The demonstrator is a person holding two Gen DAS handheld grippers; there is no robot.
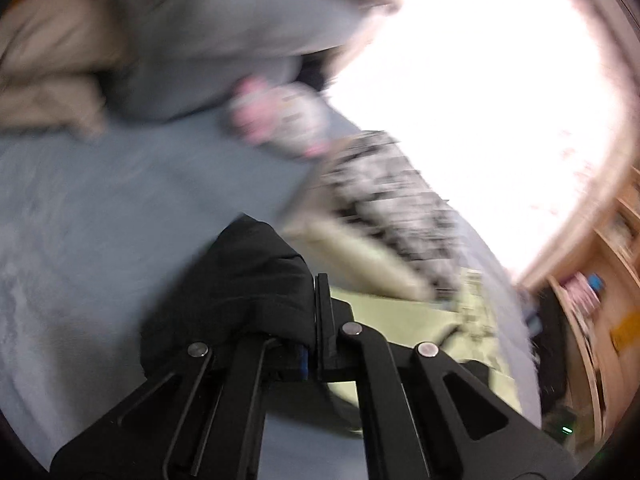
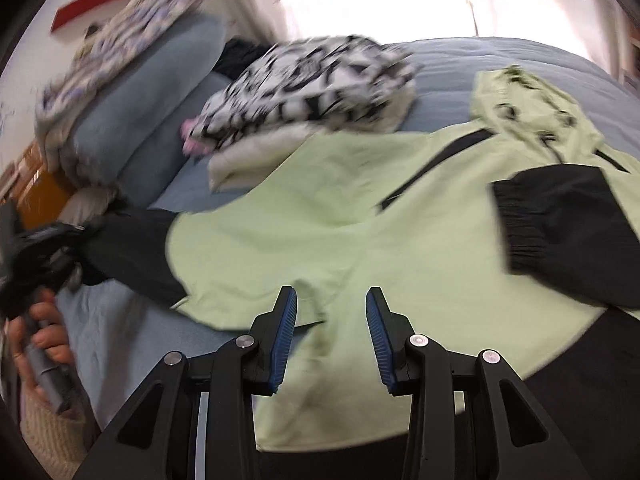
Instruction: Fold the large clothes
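Here, light-green jacket (image 2: 360, 208) lies spread on blue bed (image 2: 460, 60), long axis across view. Left gripper (image 1: 312, 320) clenched on black left sleeve (image 1: 240, 280) at jacket's left end; right gripper (image 2: 331, 336) released, empty, hovering above hem.

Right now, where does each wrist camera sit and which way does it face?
Left wrist: rides the left gripper, shut on the black sleeve, facing the pillows across the bed.
Right wrist: rides the open right gripper, above the green jacket; the person's left hand shows.
Shared: sleeve, jacket, patterned garment.
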